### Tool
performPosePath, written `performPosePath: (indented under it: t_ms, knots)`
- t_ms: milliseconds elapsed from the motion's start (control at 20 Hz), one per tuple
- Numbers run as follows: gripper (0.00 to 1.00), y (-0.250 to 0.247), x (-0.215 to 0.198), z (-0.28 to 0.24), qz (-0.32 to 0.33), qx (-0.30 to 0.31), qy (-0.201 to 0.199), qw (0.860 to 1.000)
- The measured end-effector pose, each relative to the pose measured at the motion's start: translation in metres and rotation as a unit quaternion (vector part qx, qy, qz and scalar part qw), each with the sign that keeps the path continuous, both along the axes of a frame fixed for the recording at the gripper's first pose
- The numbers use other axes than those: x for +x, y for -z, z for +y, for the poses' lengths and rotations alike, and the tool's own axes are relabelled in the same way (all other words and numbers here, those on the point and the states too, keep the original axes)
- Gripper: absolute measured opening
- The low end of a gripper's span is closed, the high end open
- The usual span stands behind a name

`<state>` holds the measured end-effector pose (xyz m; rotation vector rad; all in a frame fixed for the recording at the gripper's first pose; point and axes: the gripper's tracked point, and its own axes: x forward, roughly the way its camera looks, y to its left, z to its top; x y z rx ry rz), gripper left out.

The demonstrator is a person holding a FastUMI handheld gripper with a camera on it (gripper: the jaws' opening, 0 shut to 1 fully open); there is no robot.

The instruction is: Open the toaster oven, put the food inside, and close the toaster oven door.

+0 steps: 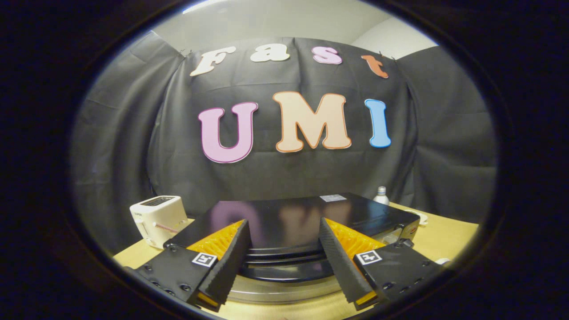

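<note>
Fingers of my gripper (284,249) stand spread wide apart, holding nothing, their black ribbed pads (231,262) angled inward and the orange backing showing behind each. I hold the tool low and roughly level, pointing forward over the near edge of the toaster oven (293,218), so that its glossy black top fills the gap between the two fingers and runs on beyond them. Both fingertips hang above the front of the appliance; I cannot tell whether they touch it. Below the black top, between the fingers, I see dark stepped bands and then a bright metal strip (284,291) at the front; I cannot tell from here whether the door is open or closed. A small pale label (332,198) lies on the far part of the top.

The oven sits on a light wooden table (444,240). To the left, beside the oven's far corner, stands a white slot toaster (158,218). Behind the oven to the right a white bottle (381,194) stands against the black cloth wall (133,146).
</note>
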<state>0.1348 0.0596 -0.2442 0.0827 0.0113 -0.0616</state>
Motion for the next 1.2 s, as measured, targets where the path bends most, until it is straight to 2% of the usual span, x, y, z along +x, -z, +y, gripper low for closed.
performPosePath:
  t_ms: [300,650,1000,1200]
  knots:
    - [0.98,0.003,-0.026,-0.005,-0.004,0.024,0.003,1.000]
    - [0.95,0.016,-0.062,-0.014,0.013,0.012,0.024,1.000]
    - [0.94,0.038,-0.087,-0.021,0.071,0.004,0.044,0.996]
    - [0.94,0.072,-0.095,-0.028,0.147,0.004,0.051,0.988]
